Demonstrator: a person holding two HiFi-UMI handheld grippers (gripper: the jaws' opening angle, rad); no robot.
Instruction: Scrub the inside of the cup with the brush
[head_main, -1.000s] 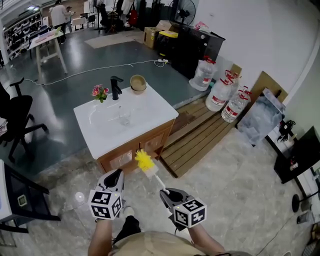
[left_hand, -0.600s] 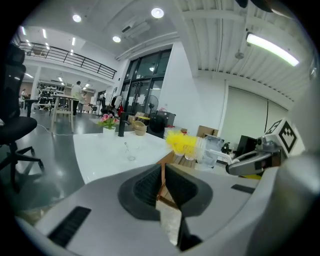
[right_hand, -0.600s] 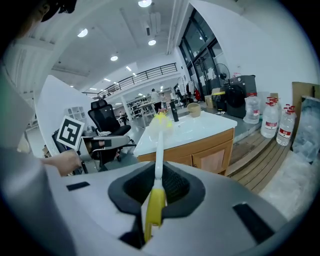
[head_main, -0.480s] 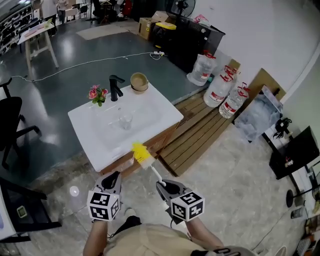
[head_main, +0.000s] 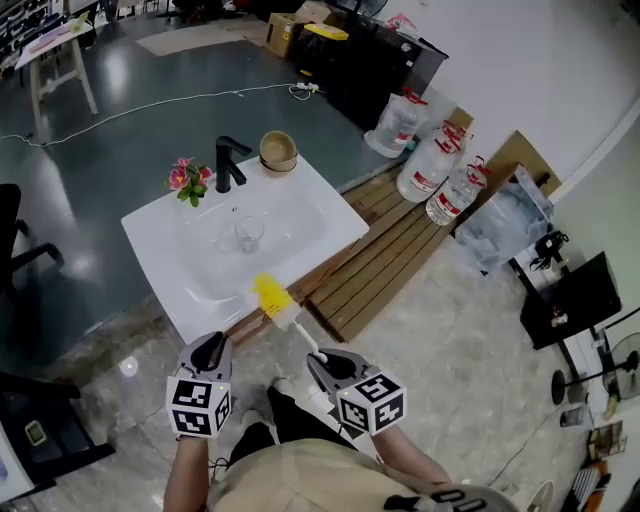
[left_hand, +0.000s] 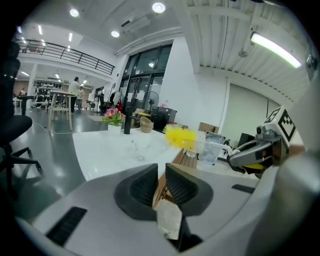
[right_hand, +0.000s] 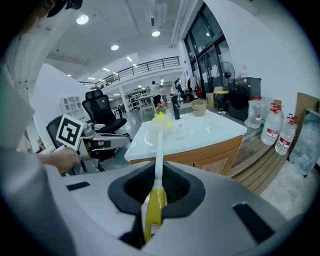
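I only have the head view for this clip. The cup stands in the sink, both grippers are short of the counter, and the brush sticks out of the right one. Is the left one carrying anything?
Observer: No. In the left gripper view, the left gripper has its jaws closed almost together, with nothing between them.
Operator: And where along the brush does the right one grip?
Observer: In the right gripper view, the right gripper is shut on the brush at the yellow handle end. The white stem runs out past the jaws toward the sink.
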